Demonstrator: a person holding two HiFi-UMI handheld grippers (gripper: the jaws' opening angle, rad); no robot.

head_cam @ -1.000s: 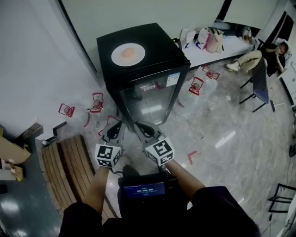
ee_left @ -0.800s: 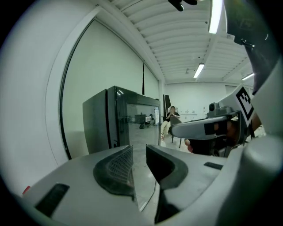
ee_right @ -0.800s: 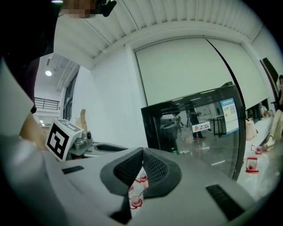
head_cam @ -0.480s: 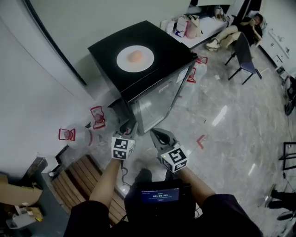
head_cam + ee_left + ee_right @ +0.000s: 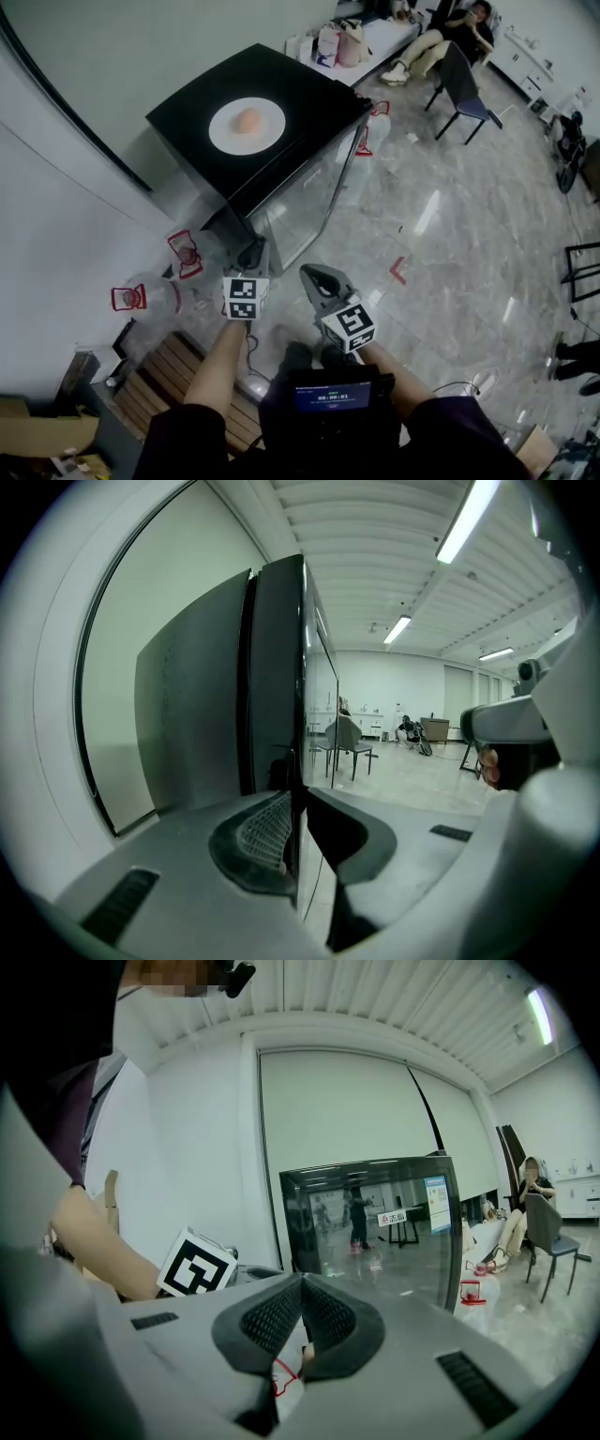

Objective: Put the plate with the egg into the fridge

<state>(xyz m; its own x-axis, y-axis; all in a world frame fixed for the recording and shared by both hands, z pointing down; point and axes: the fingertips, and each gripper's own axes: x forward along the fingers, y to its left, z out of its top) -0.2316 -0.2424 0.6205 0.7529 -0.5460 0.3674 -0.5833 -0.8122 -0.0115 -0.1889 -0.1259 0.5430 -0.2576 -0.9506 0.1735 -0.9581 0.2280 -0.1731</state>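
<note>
Black fridge (image 5: pixel 314 98) shut, plate (image 5: pixel 225 131) with egg (image 5: pixel 247 120) on top. Left gripper (image 5: pixel 254 248), right gripper (image 5: pixel 315 277): fingers together, empty. Best probably: left fingers part, catch door (image 5: pixel 305 197) by edge, pull wide.

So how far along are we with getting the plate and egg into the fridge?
Nothing done: the round white plate with the orange egg sits atop the black glass-door fridge. In hand: left gripper at the door edge, right gripper shut. Remaining: open door, load plate.
</note>
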